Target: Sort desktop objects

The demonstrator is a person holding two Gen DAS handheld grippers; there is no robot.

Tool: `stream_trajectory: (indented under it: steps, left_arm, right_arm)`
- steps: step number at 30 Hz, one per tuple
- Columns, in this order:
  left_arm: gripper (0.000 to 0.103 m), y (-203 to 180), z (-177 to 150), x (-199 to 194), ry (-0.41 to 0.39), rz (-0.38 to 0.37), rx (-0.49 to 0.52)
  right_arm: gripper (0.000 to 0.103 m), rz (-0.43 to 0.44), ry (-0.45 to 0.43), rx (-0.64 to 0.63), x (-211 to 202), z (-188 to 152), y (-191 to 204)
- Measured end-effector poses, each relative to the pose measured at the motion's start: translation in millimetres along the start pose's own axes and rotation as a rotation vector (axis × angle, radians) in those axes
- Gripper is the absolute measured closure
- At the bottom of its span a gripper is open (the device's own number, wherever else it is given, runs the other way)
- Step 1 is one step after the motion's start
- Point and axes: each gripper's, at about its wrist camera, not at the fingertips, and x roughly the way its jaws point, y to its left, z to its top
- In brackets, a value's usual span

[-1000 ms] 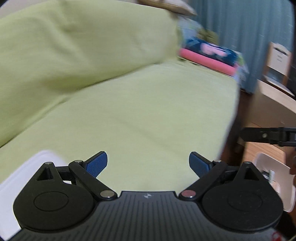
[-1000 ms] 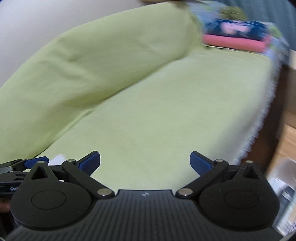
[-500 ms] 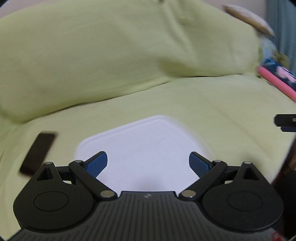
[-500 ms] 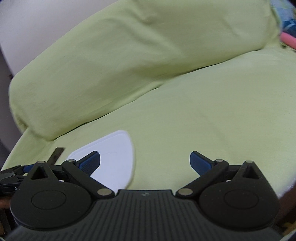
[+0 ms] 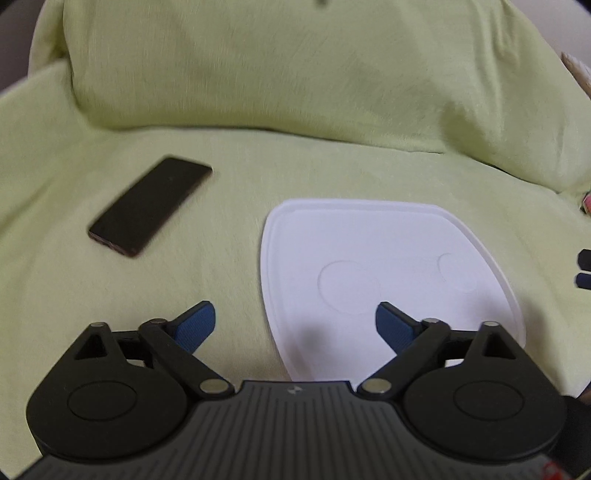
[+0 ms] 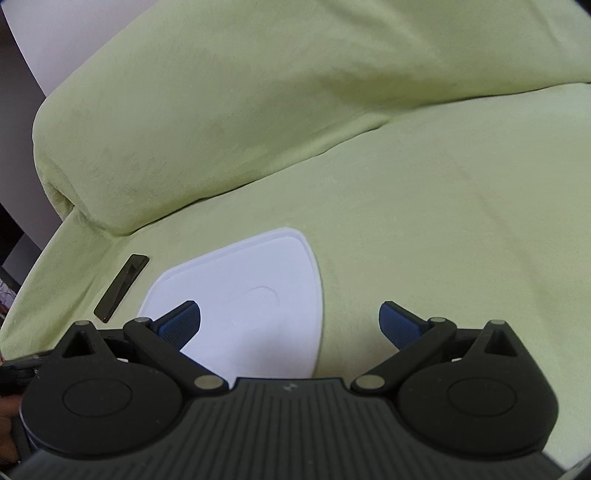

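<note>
A flat white plastic lid [image 5: 384, 273] lies on the light green sofa seat [image 5: 229, 221], and a black phone [image 5: 149, 205] lies to its left. My left gripper [image 5: 295, 325] hovers open over the lid's near left edge, with nothing between its blue pads. In the right wrist view the same white lid [image 6: 255, 295] and the black phone [image 6: 122, 286] sit at lower left. My right gripper [image 6: 290, 323] is open and empty above the lid's right edge. The tips of the right gripper [image 5: 583, 269] show at the far right edge of the left wrist view.
The sofa's green backrest [image 6: 229, 110] rises behind the seat, and a padded armrest [image 5: 33, 96] closes the left end. A white wall [image 6: 55, 33] shows beyond the sofa's left corner. Bare green seat fabric [image 6: 461, 221] stretches to the right of the lid.
Both views have swung left along the sofa. The lid and the phone have come into full view and sit closer under the grippers. The coloured items at the far end have left the frame.
</note>
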Motion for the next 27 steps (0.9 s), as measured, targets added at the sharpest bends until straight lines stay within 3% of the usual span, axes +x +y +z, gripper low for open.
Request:
stream_trajectory:
  steps: [8, 10, 27]
  left_arm:
    - [0.033, 6.8, -5.2, 16.6, 0.053, -0.062, 0.007]
    - [0.037, 9.2, -6.0, 21.3, 0.068, -0.079, -0.004]
    - [0.039, 10.8, -3.2, 33.9, 0.112, -0.082, -0.016]
  right_arm:
    - [0.042, 0.007, 0.053, 0.033, 42.4, 9.8, -11.5]
    - [0.057, 0.011, 0.065, 0.057, 51.6, 13.0, -16.7]
    - [0.082, 0.075, 0.189, 0.193, 103.2, 15.6, -47.9]
